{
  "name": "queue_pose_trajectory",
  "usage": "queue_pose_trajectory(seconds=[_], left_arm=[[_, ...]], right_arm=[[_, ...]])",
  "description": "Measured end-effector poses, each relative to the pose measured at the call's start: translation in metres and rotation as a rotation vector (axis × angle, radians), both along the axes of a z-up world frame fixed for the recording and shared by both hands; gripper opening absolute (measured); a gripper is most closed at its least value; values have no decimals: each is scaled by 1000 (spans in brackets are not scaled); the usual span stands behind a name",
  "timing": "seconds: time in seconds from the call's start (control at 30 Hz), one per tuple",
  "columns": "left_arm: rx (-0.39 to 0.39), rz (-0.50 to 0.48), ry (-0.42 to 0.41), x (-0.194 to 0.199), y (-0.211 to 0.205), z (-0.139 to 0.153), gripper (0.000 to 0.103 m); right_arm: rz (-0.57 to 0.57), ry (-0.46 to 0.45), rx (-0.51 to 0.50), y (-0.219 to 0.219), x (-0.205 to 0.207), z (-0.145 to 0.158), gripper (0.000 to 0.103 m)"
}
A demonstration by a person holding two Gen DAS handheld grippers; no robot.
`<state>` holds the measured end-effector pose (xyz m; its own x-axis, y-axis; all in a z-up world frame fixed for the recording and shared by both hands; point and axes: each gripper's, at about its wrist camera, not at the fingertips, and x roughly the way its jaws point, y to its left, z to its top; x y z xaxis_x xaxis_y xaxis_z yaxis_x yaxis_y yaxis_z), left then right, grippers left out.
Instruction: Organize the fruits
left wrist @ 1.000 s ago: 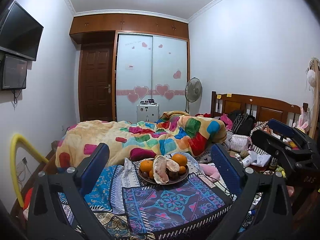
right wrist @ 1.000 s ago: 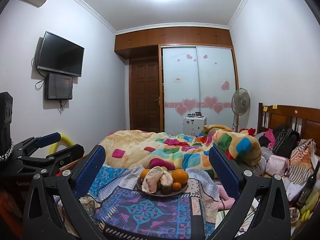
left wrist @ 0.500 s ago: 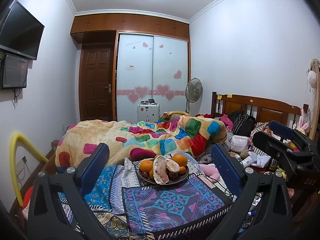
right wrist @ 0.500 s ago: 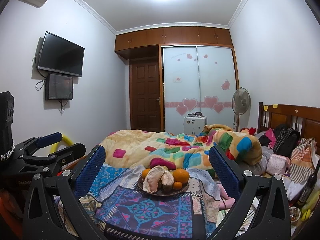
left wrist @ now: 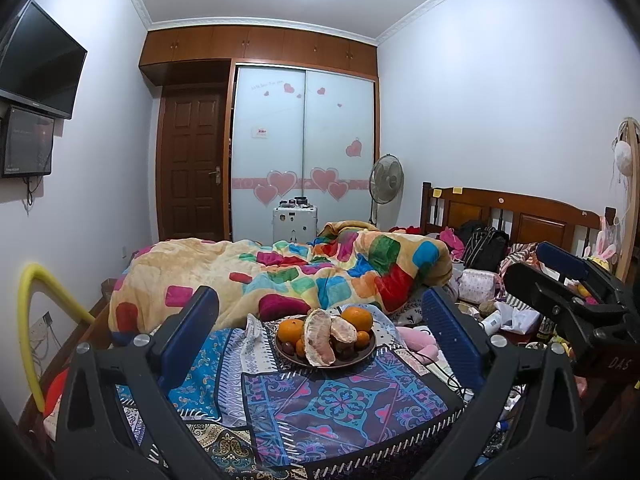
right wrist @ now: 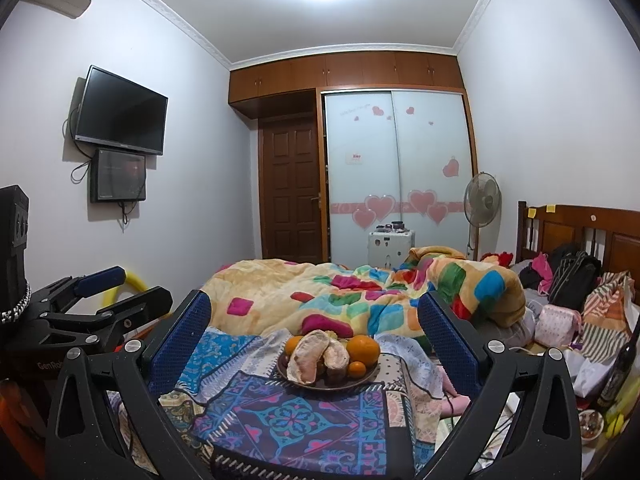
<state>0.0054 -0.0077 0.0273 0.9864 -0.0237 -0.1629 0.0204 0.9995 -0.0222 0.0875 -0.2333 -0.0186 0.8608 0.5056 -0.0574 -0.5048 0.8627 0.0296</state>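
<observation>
crowding a dark plate (left wrist: 362,354), the fruit waits on the patterned cloth (left wrist: 344,400) of a small table at the foot of the bed: two large oranges (left wrist: 357,318), a few small ones, dark round fruit i cannot name, and two peeled pomelo pieces (left wrist: 318,342) leaning across the middle. i hold my left hand-held gripper (left wrist: 320,328) well back from the plate, its blue pads (left wrist: 188,330) spread wide with nothing between them; my right hand-held gripper (right wrist: 314,330) is the same, released and empty, framing the pile from the other side.

the risk, as i judge it, lies in the heap itself. the pomelo pieces rest on the rounder fruit, so lifting an orange from under them could tip them off the plate. peeled flesh looks soft, and a hard squeeze could tear it. the oranges may roll out of flat pads if caught off-centre. the cloth hangs in loose layers, so a low finger could snag it and drag the plate toward the edge, with the quilt (left wrist: 304,272) just behind. both grippers aimed at one plate could also knock together.
</observation>
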Motion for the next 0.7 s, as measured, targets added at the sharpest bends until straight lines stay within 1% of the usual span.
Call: queue_pose_trajectory(seconds=[0.5,0.7], left_arm=[[-7,-15,7,0,-3,1,103],[-5,-7,4,0,-4,1,103]], right_arm=[[-2,-4,3,-1,0,1,103],[-2,-3,4,-1,1,3,103]])
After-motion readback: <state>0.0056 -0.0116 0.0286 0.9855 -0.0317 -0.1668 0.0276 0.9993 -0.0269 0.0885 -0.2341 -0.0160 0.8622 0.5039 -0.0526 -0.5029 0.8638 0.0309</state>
